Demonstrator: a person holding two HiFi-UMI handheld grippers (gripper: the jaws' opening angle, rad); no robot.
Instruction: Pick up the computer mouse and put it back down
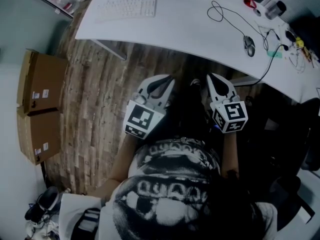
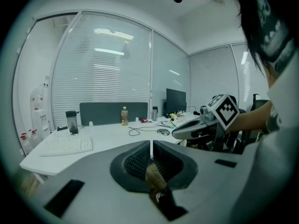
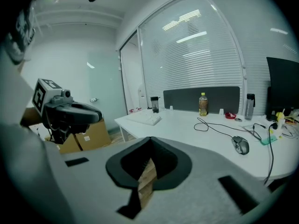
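Landmark: white curved desk (image 1: pixel 185 26).

Off the desk's left end, brown cardboard boxes (image 1: pixel 36 86) are stacked on the wood-plank floor (image 1: pixel 95 99), out of the way. On the desk's left end lies a white flat keyboard (image 1: pixel 127 7), well apart from anything the task needs.

Left gripper (image 1: pixel 166 79): held below the desk's near edge, in front of the person's torso, pointing toward the desk. Jaws clenched tip to tip, nothing between them. Looks parked, likely just keeping clear.

Right gripper (image 1: pixel 212 77): just beside the left one, also short of the desk's near edge and aimed at it. Jaws pressed together, empty. It sits on the side nearer the mouse, so I'd guess it is the working one.

Grey corded computer mouse (image 1: pixel 249 45): resting flat on the desk's right part, back from the near edge and well apart from both grippers. Its black cable (image 1: pixel 226 11) loops across the desktop toward the desk's far edge, slack enough that a lift shouldn't snag.

With both grippers empty and off the desk, the pose reads as neutral; whether the lift is done or pending can't be told.
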